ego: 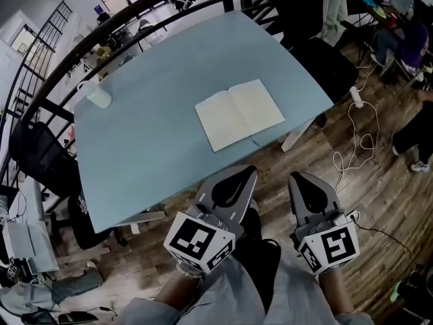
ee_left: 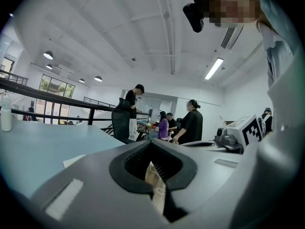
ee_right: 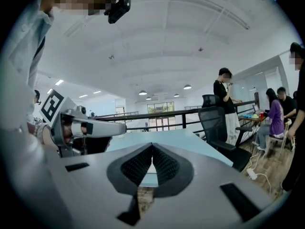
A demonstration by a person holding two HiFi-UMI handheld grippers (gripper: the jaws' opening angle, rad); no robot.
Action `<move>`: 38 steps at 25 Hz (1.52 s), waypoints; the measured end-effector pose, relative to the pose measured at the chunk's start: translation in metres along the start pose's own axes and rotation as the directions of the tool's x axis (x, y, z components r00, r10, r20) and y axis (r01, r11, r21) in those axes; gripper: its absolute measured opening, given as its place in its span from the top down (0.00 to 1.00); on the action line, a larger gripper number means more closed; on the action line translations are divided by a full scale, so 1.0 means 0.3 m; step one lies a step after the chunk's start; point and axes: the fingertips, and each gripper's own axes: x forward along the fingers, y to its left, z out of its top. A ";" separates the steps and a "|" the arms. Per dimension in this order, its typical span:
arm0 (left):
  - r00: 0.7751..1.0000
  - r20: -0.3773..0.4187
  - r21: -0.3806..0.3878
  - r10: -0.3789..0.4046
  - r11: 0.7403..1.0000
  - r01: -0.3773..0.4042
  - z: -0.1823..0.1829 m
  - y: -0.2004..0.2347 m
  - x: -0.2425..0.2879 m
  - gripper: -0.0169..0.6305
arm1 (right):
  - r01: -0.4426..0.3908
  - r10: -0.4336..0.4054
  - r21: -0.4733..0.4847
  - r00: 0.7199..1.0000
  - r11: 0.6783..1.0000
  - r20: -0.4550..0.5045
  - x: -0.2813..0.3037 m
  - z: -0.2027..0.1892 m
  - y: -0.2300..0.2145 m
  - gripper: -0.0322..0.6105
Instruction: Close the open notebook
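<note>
Clearly the closing has not begun: the notebook [ego: 240, 114] lies flat and open, both pale pages up, close to the near edge of the tabletop [ego: 149, 147] and toward that edge's right end. Lying there, it should be within easy reach from where the person stands.

Both grippers hang over the wooden floor, short of the near edge, pointing toward the table. The left gripper [ego: 245, 176] has its jaws pressed together at the tips with nothing between them, and the right gripper [ego: 301, 181] is likewise closed and empty. Closed tips make a narrow point, which I judge suits slipping under a cover's outer edge and flipping it over the spine.

Room is generous. Left of the notebook the tabletop is bare across a wide stretch, so a cover can swing freely. On the right, the page's outer edge sits nearer the right corner, leaving less surface there. A white container [ego: 99, 95] stands at the far left edge, well apart from any likely path. A black chair [ego: 325, 66] stands beside the right corner, and a white cable [ego: 362, 141] trails on the floor below it.
</note>
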 end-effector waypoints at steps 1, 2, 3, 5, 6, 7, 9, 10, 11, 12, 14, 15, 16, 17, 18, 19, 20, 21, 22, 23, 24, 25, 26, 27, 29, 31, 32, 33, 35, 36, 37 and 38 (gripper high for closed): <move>1.000 -0.002 0.000 -0.001 1.000 0.001 0.004 0.012 0.020 0.97 | 0.000 0.000 -0.001 1.000 1.000 0.001 0.017 0.006 -0.016 0.95; 1.000 -0.003 0.001 -0.001 1.000 0.001 0.008 0.025 0.041 0.97 | 0.000 0.000 -0.001 1.000 1.000 0.001 0.034 0.011 -0.033 0.95; 1.000 -0.004 0.002 0.000 1.000 0.000 0.013 0.037 0.062 0.97 | -0.001 0.001 -0.001 1.000 1.000 0.001 0.051 0.014 -0.051 0.95; 1.000 -0.003 0.004 0.003 1.000 -0.003 0.024 0.059 0.101 0.97 | -0.001 0.001 0.002 1.000 1.000 0.000 0.083 0.021 -0.086 0.95; 1.000 -0.003 0.005 0.005 1.000 -0.005 0.030 0.071 0.116 0.97 | -0.002 0.002 0.002 1.000 1.000 0.000 0.099 0.025 -0.100 0.95; 1.000 -0.003 0.006 0.007 1.000 -0.007 0.035 0.086 0.128 0.97 | -0.005 0.005 0.002 1.000 1.000 0.000 0.117 0.030 -0.110 0.95; 1.000 -0.003 0.009 0.014 1.000 -0.014 0.043 0.121 0.147 0.97 | -0.012 0.012 -0.003 1.000 1.000 0.004 0.158 0.041 -0.121 0.95; 1.000 -0.003 0.009 0.017 1.000 -0.017 0.045 0.138 0.155 0.97 | -0.016 0.016 -0.005 1.000 1.000 0.006 0.178 0.046 -0.125 0.95; 1.000 -0.003 0.010 0.019 1.000 -0.019 0.047 0.155 0.165 0.97 | -0.017 0.017 -0.006 1.000 1.000 0.007 0.196 0.050 -0.132 0.95; 1.000 -0.004 0.010 0.020 1.000 -0.020 0.049 0.170 0.175 0.97 | -0.017 0.017 -0.007 1.000 1.000 0.008 0.214 0.054 -0.140 0.95; 1.000 -0.005 0.010 0.023 1.000 -0.023 0.053 0.199 0.191 0.97 | -0.015 0.015 -0.005 1.000 1.000 0.010 0.246 0.058 -0.154 0.95; 1.000 -0.005 0.009 0.026 1.000 -0.026 0.054 0.213 0.196 0.97 | -0.015 0.015 -0.004 1.000 1.000 0.011 0.260 0.060 -0.159 0.95; 1.000 -0.005 0.008 0.030 1.000 -0.030 0.054 0.226 0.202 0.97 | -0.016 0.016 -0.004 1.000 1.000 0.011 0.273 0.061 -0.165 0.95; 0.999 -0.006 0.009 0.035 0.999 -0.035 0.053 0.237 0.207 0.97 | -0.016 0.016 -0.004 1.000 1.000 0.011 0.283 0.061 -0.172 0.95; 0.999 -0.008 0.016 0.040 0.999 -0.040 0.051 0.245 0.210 0.97 | -0.017 0.017 -0.004 1.000 1.000 0.009 0.293 0.059 -0.179 0.95; 0.999 -0.012 0.030 0.045 0.999 -0.044 0.048 0.251 0.212 0.97 | -0.018 0.018 -0.005 1.000 1.000 0.006 0.302 0.057 -0.184 0.95; 0.999 -0.018 0.046 0.049 0.998 -0.048 0.046 0.255 0.213 0.97 | -0.019 0.019 -0.007 1.000 1.000 0.004 0.313 0.056 -0.188 0.95; 0.998 -0.023 0.057 0.053 0.997 -0.051 0.046 0.261 0.213 0.97 | -0.022 0.022 -0.009 1.000 1.000 0.002 0.325 0.056 -0.189 0.95; 0.998 -0.023 0.060 0.055 0.997 -0.054 0.046 0.268 0.211 0.97 | -0.025 0.025 -0.012 1.000 1.000 0.001 0.338 0.059 -0.188 0.95; 0.998 -0.014 0.058 0.059 0.997 -0.058 0.049 0.279 0.207 0.97 | -0.030 0.030 -0.013 1.000 0.999 0.000 0.349 0.062 -0.185 0.95; 0.998 -0.001 0.052 0.065 0.996 -0.065 0.052 0.291 0.203 0.97 | -0.034 0.034 -0.014 0.999 0.999 0.000 0.359 0.065 -0.181 0.95; 0.997 0.011 0.045 0.075 0.996 -0.075 0.055 0.301 0.198 0.97 | -0.038 0.038 -0.014 0.999 0.999 0.001 0.365 0.069 -0.178 0.95; 0.996 0.018 0.038 0.085 0.996 -0.086 0.057 0.309 0.194 0.97 | -0.043 0.043 -0.013 0.999 0.999 0.000 0.369 0.071 -0.176 0.95; 0.995 0.022 0.033 0.095 0.995 -0.096 0.059 0.314 0.188 0.97 | -0.049 0.049 -0.013 0.999 0.999 -0.002 0.372 0.072 -0.173 0.95; 0.993 0.028 0.029 0.114 0.993 -0.115 0.064 0.327 0.173 0.97 | -0.063 0.063 -0.018 0.998 0.998 -0.008 0.381 0.075 -0.162 0.95; 0.990 0.033 0.022 0.137 0.990 -0.138 0.068 0.349 0.153 0.97 | -0.079 0.079 -0.027 0.997 0.996 -0.016 0.393 0.078 -0.145 0.95; 0.988 0.036 0.017 0.150 0.988 -0.151 0.068 0.361 0.144 0.97 | -0.086 0.086 -0.031 0.996 0.996 -0.019 0.399 0.078 -0.141 0.95; 0.986 0.038 0.011 0.162 0.987 -0.163 0.067 0.371 0.137 0.97 | -0.092 0.091 -0.033 0.996 0.995 -0.023 0.404 0.076 -0.140 0.95; 0.982 0.041 0.002 0.183 0.983 -0.184 0.062 0.388 0.125 0.97 | -0.097 0.096 -0.039 0.995 0.995 -0.032 0.414 0.068 -0.144 0.95; 0.980 0.042 -0.001 0.193 0.981 -0.193 0.059 0.399 0.119 0.97 | -0.099 0.098 -0.040 0.995 0.994 -0.037 0.421 0.065 -0.146 0.95; 0.978 0.042 -0.004 0.202 0.979 -0.202 0.056 0.410 0.113 0.97 | -0.102 0.100 -0.042 0.994 0.994 -0.040 0.430 0.062 -0.147 0.95; 0.976 0.042 -0.008 0.212 0.977 -0.212 0.054 0.422 0.108 0.97 | -0.105 0.103 -0.044 0.994 0.994 -0.044 0.438 0.061 -0.148 0.95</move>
